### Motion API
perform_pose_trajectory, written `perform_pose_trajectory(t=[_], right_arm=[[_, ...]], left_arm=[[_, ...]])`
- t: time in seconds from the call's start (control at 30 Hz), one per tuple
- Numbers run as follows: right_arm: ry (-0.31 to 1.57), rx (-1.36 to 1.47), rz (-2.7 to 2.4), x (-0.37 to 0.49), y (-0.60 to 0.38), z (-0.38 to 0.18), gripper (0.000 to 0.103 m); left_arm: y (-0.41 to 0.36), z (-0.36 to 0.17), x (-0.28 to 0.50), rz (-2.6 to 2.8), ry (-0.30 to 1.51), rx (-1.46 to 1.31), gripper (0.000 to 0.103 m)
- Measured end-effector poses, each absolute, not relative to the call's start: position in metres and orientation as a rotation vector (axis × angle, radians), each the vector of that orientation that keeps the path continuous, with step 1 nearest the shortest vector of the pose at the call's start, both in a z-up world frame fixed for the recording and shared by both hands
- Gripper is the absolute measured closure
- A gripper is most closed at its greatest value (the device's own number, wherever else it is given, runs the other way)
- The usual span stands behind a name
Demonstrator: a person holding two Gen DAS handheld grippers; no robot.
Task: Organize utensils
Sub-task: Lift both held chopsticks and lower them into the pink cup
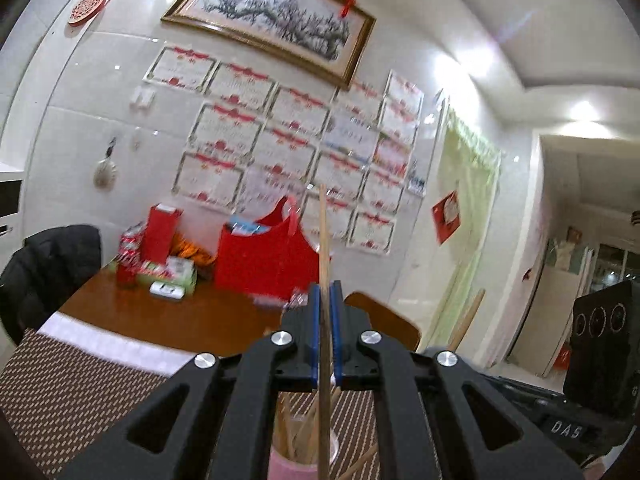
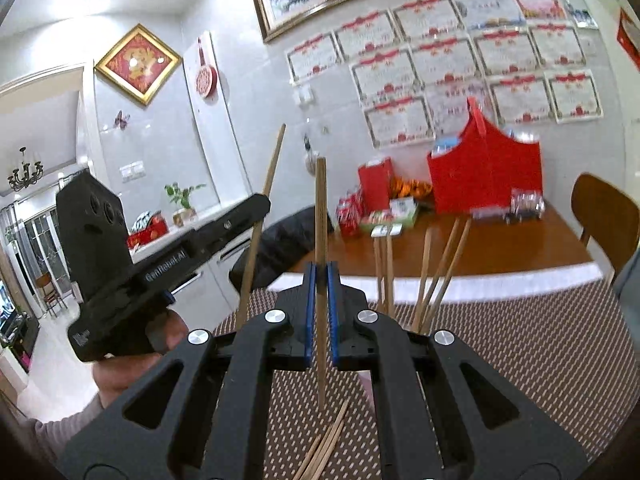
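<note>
Our left tool (image 1: 325,332) pinches one chopstick (image 1: 324,264) upright, directly above the pink cup (image 1: 292,466), which already holds several sticks. Our right tool (image 2: 321,312) is pressed together on a second chopstick (image 2: 321,220), held upright beside the cup's sticks (image 2: 436,276). Loose chopsticks (image 2: 326,448) lie on the woven mat (image 2: 520,360) on the table (image 2: 480,248), near the cup. We judge the sorting well underway, not finished.

Both wrist views face wall, sharing table (image 1: 168,320)
</note>
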State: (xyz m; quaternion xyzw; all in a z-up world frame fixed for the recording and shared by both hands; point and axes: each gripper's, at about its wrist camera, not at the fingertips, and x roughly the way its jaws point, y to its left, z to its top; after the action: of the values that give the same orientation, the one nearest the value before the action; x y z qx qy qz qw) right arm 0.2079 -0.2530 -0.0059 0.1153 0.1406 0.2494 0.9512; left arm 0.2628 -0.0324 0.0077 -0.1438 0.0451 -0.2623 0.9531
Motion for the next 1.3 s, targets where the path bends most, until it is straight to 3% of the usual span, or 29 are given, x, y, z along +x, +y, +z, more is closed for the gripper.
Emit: perform_pose_trajectory(t=[0.3,0.9,1.3], right_arm=[[0.245,0.214,0.434,0.244,-0.277,0.021,0.097],[0.35,0.201,0.409,0.288,-0.279,-0.026,0.097],[0.369,0.19,0.404,0.288,-0.277,-0.032,0.097]], left_arm=[[-0.055,0.01,0.312,-0.534,0.009,-0.347,0.098],[-0.068,-0.061,0.359,-0.478,0.066,-0.374,0.098],[-0.064,-0.059,0.361,-0.524,0.069,-0.403,0.098]])
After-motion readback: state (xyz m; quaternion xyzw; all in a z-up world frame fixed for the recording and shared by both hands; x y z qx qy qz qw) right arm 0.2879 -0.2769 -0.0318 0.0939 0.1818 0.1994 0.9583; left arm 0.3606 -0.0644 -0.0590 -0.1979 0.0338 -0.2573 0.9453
